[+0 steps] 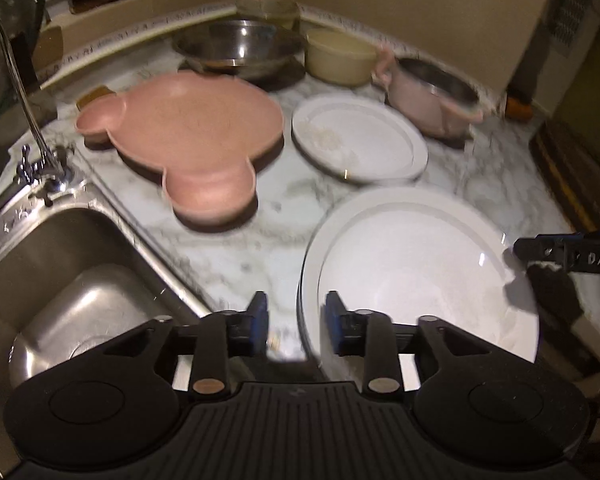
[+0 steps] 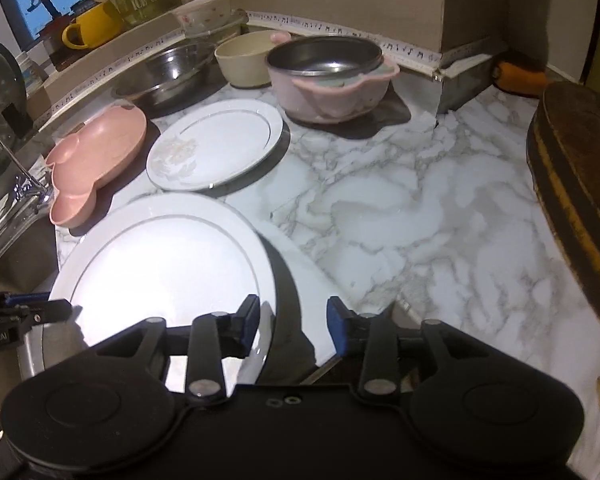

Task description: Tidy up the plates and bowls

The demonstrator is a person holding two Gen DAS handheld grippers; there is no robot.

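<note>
- my left gripper (image 1: 296, 322) stood part open, its pads straddling the near left rim of the large white plate (image 1: 412, 264) without pressing on it.
- my right gripper (image 2: 293, 326) was part open too, the plate's right rim between its pads, nothing clamped.
- that large white plate lay flat on the marble counter (image 2: 420, 216), just beside the sink (image 1: 72, 272).
- behind it lay a smaller white plate (image 2: 216, 148) and a pink mouse-shaped plate (image 1: 188, 128), side by side.
- further back stood a steel bowl (image 1: 236, 46), a cream bowl (image 2: 246, 60) and a pink handled bowl with a steel liner (image 2: 328, 80).
</note>
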